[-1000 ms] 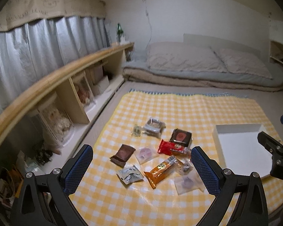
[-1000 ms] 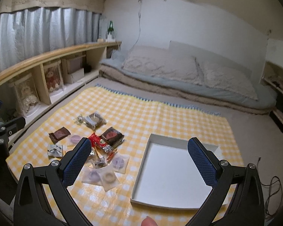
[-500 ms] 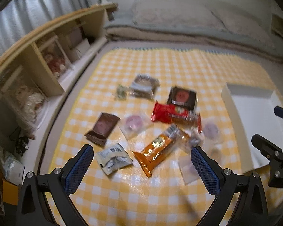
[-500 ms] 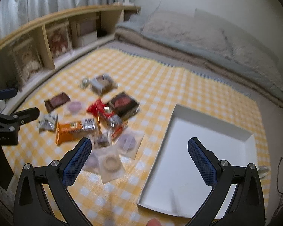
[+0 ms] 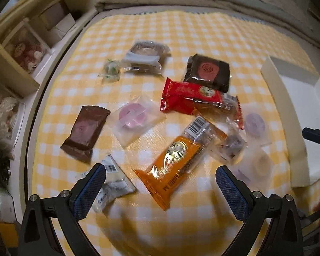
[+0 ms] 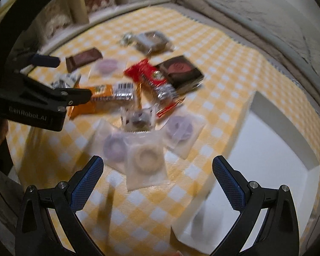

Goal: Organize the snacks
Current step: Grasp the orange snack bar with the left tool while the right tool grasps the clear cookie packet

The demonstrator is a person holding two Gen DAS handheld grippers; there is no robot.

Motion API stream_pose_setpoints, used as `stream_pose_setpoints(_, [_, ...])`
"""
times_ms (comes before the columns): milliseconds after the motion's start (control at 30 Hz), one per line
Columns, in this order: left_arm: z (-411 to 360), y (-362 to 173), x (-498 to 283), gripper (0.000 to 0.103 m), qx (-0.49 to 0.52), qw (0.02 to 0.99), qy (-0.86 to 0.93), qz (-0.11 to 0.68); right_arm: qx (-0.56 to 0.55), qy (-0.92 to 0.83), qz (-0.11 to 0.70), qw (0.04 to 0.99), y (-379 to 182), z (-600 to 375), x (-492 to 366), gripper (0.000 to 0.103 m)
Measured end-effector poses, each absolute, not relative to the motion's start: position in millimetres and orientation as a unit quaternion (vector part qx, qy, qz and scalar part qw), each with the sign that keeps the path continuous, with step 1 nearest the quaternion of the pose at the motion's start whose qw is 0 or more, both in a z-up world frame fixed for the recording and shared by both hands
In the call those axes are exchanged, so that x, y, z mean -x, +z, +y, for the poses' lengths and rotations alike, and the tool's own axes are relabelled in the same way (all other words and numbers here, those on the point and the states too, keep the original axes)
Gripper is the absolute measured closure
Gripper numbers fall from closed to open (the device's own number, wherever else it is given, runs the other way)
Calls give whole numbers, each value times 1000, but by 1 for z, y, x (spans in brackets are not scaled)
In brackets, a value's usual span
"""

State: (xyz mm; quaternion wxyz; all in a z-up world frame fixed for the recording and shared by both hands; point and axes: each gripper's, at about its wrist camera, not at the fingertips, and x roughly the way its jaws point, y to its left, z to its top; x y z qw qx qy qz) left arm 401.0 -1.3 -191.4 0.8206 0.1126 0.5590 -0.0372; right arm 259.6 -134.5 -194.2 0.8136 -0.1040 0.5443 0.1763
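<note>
While the left wrist camera is looking down on a yellow checked mat (image 5: pixel 202 29), the left gripper (image 5: pixel 160 178) is hovering with its blue-padded fingers (image 5: pixel 89 189) spread wide and gripping nothing. Taking the orange packet (image 5: pixel 172 162) as the landmark, it is lying between those fingers and slightly beyond them. A grey-white sachet (image 5: pixel 113 181) is lying just left of the orange packet, partly under the left finger. A brown packet (image 5: pixel 85 132) is lying farther left, a clear pouch with a pink ring (image 5: pixel 134 117) is lying beyond the orange packet, and a red packet (image 5: pixel 189 98) is lying beyond it to the right, touching a black packet (image 5: pixel 209 72). A white tray (image 5: pixel 288 111) is sitting well to the right of the orange packet, on the mat.

From the right wrist camera, the picture is blurring. The right gripper (image 6: pixel 157 176) is hovering with its fingers (image 6: pixel 87 183) wide apart and empty. A clear pouch with a pale ring (image 6: pixel 145 162) is lying between them, just ahead of the tips. The orange packet (image 6: pixel 96 98) is lying beyond that pouch to the left, with the left gripper's black finger (image 6: pixel 53 98) in front of its end. Two pouches with purple rings (image 6: pixel 115 145) are flanking the pale-ring pouch. The white tray (image 6: pixel 264 153) is sitting to the right of the pouch, empty.
</note>
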Motion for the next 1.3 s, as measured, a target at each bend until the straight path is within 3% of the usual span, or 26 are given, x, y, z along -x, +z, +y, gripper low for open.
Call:
stream_pose_setpoints(133, [4,-199,-417,0,-118,817,-38,563,125,176,569,793,-211,-128,-266,1])
stream_pose_setpoints(200, [5,-201,-420,0,-111,814,-45,568,133,191,572,786,-215,-124,-268,14])
stream_pose_setpoints(400, [-5,-206,-425,0,-108,807,-91,573,174,231,583,759,-230,-112,-267,33])
stream_pose_setpoints(600, [-9,-220,-427,0,-97,796,-126,584,123,246,611,742,-237,-117,-276,48])
stream_pose_setpoints(733, [0,-231,-433,3,-68,784,-140,601,94,244,623,737,-236,-122,-277,52])
stream_pose_setpoints(800, [6,-239,-434,21,-57,773,-139,616,81,241,629,734,-235,-125,-277,56])
stream_pose_setpoints(1000, [9,-245,-432,42,-36,745,-155,648,64,229,632,738,-226,-132,-273,57])
stream_pose_setpoints(1300, [6,-238,-430,42,-10,731,-153,665,50,219,632,742,-219,-133,-276,57])
